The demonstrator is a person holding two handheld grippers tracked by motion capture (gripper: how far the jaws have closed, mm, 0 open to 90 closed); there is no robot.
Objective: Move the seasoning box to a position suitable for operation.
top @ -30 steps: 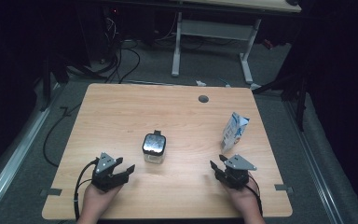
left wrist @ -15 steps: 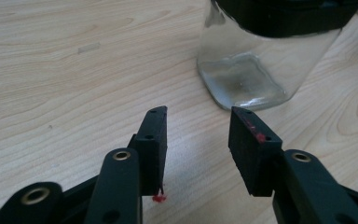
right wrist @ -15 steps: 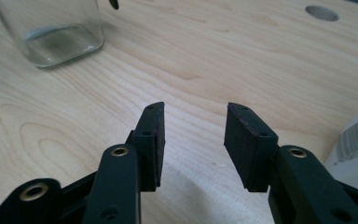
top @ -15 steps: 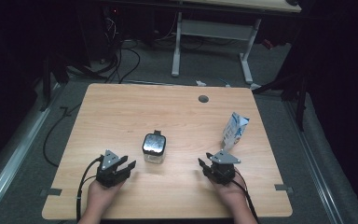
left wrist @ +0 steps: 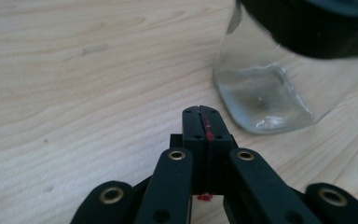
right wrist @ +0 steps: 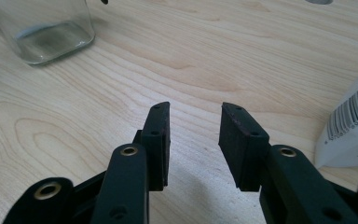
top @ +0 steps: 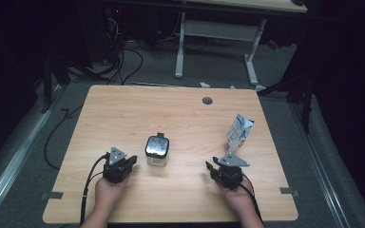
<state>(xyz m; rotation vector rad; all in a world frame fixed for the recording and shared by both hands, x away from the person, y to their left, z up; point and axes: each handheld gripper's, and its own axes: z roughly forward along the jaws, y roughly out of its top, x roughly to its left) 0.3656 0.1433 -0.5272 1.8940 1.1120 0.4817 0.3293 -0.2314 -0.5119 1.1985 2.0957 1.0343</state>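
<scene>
A square glass jar with a black lid stands upright near the middle of the table; its clear base shows in the left gripper view and the right gripper view. My left gripper rests on the wood just left of the jar, its jaws pressed together with nothing between them. A white and blue carton stands upright at the right, its barcode side close by. My right gripper lies in front of the carton, open; its jaws have just been closing on bare wood.
The wooden table has a round cable hole near its far edge. Tape marks sit at the near corners. Cables run over the dark floor behind, where a second desk's white legs stand.
The left gripper's jaws went from spread to shut, and that hand slid a little toward the jar. The right gripper's jaws narrowed and it shifted slightly left.
</scene>
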